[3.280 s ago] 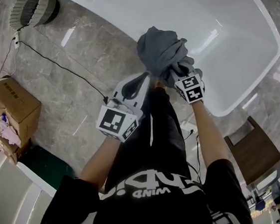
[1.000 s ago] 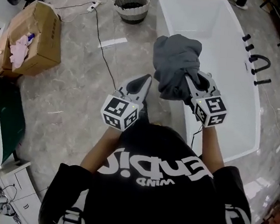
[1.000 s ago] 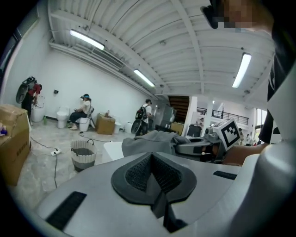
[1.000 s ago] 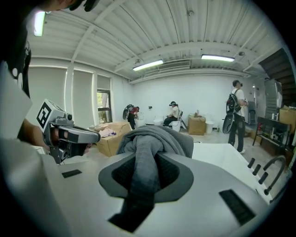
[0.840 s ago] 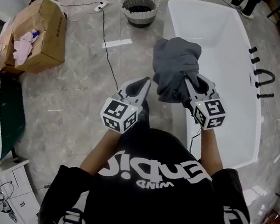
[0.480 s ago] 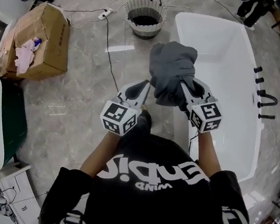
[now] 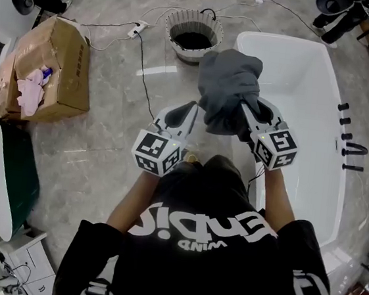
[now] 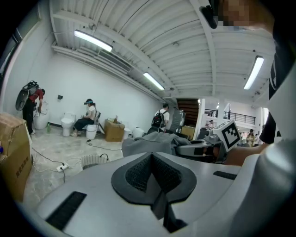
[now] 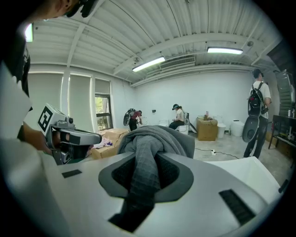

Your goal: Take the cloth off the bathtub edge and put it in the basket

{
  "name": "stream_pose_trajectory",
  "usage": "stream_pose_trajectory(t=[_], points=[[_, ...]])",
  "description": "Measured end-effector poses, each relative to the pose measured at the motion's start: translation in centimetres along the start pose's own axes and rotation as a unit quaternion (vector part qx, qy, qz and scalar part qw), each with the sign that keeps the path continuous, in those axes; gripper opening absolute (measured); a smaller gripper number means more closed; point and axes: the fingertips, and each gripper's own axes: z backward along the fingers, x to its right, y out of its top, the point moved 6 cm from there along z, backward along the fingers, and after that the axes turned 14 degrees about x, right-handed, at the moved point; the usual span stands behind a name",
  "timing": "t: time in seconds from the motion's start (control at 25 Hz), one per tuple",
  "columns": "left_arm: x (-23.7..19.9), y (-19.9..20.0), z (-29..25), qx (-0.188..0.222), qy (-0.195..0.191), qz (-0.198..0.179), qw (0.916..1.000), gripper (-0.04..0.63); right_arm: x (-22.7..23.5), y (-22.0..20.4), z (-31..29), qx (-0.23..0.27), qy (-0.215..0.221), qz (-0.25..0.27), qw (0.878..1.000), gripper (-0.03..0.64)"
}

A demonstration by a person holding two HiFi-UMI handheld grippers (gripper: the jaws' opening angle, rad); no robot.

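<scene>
1. Clearly, the right gripper is clamped on a fold of the grey cloth. In the right gripper view a twisted strand runs down between its pads, and the rest bunches over the jaw tips. Holding it this high looks meant to keep the loose fabric off the floor during the carry.
2. The left gripper has its jaws together with nothing between them. It sits just beside the cloth without touching it, probably idle because one grip is enough for the load.
3. The cloth is off the bathtub, raised above the tub's left rim, heaped over and ahead of the right gripper.
4. The basket stands on the floor by the tub's far end, ahead and slightly left of the cloth. The drop into it is not yet done.
</scene>
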Motion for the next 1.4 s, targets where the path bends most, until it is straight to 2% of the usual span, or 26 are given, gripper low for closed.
stream_pose_trajectory(t=[0.36,0.64,0.88,1.4], points=[[-5.1,0.1,-3.7,0.002,0.012,0.015,0.9998,0.012,3.4,0.7,-6.9,-0.002,0.002,0.001,1.000,0.083],[-9.4,0.7,-7.2,0.007,0.027,0.012,0.9995,0.012,6.4,0.8,-12.5,0.000,0.016,-0.002,1.000,0.084],[-13.6,1.2,-11.8,0.003,0.042,0.006,0.9991,0.012,10.2,1.2,-18.1,0.009,0.029,-0.006,1.000,0.084],[-21.0,5.2,-23.0,0.013,0.070,0.001,0.9975,0.012,18.9,5.2,-29.6,0.020,0.063,-0.009,0.998,0.083]])
